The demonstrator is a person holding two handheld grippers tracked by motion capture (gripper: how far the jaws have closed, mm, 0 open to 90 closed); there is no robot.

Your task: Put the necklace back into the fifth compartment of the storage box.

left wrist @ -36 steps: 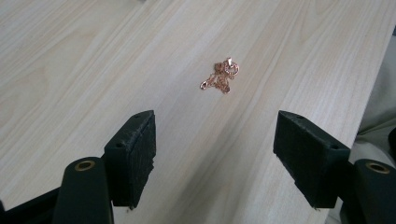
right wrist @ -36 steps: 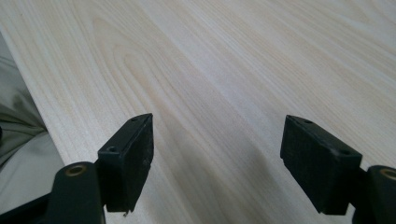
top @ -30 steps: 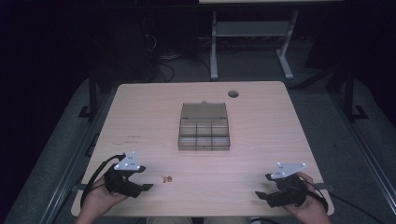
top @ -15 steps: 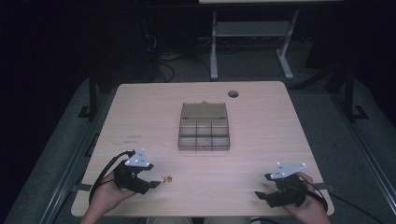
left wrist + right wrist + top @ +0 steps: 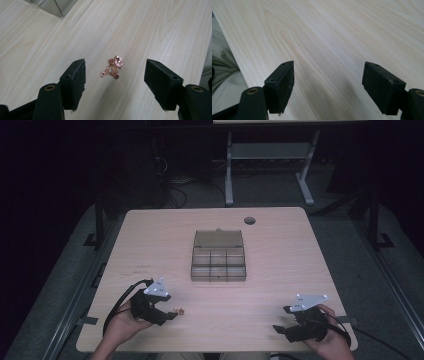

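A small rose-gold chain with a ring pendant (image 5: 113,68) lies bunched on the wooden table (image 5: 150,240); from above the chain (image 5: 179,310) sits near the front left. My left gripper (image 5: 170,315) is just left of it, open, and in the left gripper view its jaws stand wide on either side of the chain, with the gripper (image 5: 115,82) slightly short of it. My right gripper (image 5: 280,325) rests open at the front right over bare wood, the gap (image 5: 328,85) holding nothing. A clear compartment box (image 5: 219,255) with its lid folded back stands mid-table.
A round cable hole (image 5: 249,220) is at the table's far edge. A corner of the box (image 5: 53,6) shows at the top of the left gripper view. The table's front edge and a trouser leg (image 5: 222,75) lie left of the right jaws.
My left gripper has slid right toward the chain, so that its jaws now flank it. The right gripper has stayed put.
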